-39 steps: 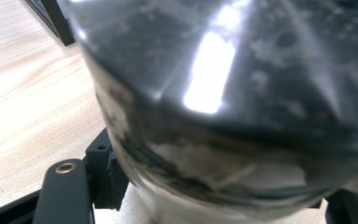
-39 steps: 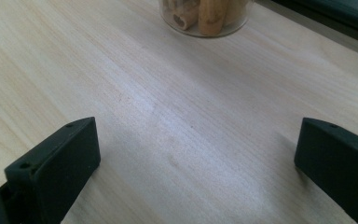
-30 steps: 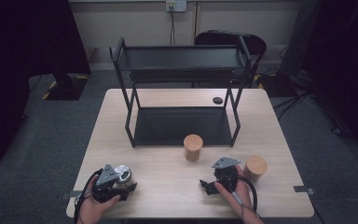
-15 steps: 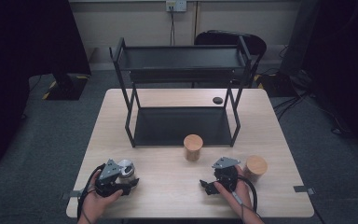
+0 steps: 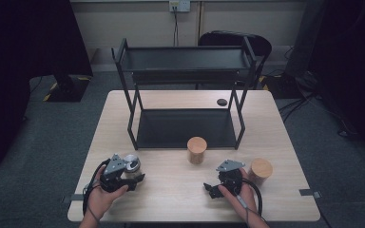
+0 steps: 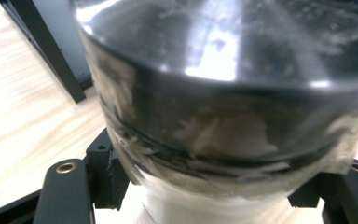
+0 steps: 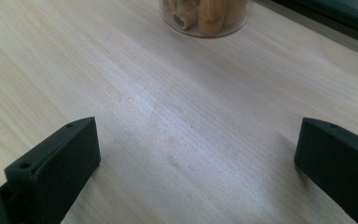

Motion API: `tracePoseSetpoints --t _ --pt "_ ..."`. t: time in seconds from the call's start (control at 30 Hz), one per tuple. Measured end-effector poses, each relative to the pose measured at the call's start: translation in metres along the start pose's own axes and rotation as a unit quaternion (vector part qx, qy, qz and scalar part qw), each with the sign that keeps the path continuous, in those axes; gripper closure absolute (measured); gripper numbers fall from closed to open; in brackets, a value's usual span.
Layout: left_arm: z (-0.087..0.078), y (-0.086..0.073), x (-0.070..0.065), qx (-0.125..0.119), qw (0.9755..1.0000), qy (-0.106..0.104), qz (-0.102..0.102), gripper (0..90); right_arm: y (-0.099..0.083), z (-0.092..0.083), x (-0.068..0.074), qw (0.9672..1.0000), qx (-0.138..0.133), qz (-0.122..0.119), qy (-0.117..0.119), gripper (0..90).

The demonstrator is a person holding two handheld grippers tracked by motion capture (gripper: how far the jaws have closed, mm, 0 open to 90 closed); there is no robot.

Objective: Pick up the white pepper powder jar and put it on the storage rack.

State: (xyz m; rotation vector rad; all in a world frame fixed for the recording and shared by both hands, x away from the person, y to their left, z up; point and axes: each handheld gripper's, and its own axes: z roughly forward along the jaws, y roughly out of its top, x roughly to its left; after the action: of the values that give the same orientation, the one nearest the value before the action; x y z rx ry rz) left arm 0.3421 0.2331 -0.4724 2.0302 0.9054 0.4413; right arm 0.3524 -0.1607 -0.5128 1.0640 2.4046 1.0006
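While the left hand-held gripper [image 5: 132,176] sits near the counter's [image 5: 171,190] front left corner, its jaws are clamped on a metal-lidded jar [image 5: 132,164], which fills the left gripper view up close [image 6: 223,116]. Over by the front right, the right hand-held gripper [image 5: 212,188] has its jaws spread wide with nothing but bare wood between them. Just beside it, toward the right edge, stands a wooden-lidded jar [image 5: 260,171]. Another wooden-lidded jar [image 5: 196,150] stands mid-counter, right in front of the black two-tier rack [image 5: 185,61] at the back.
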Motion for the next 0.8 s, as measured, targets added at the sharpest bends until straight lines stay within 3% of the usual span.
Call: tracePoseSetpoints --t 0.8 --pt "0.031 0.033 -0.001 -0.010 0.9998 -0.015 0.011 30.6 0.000 0.000 0.000 1.0000 0.000 0.000 0.000 0.0"
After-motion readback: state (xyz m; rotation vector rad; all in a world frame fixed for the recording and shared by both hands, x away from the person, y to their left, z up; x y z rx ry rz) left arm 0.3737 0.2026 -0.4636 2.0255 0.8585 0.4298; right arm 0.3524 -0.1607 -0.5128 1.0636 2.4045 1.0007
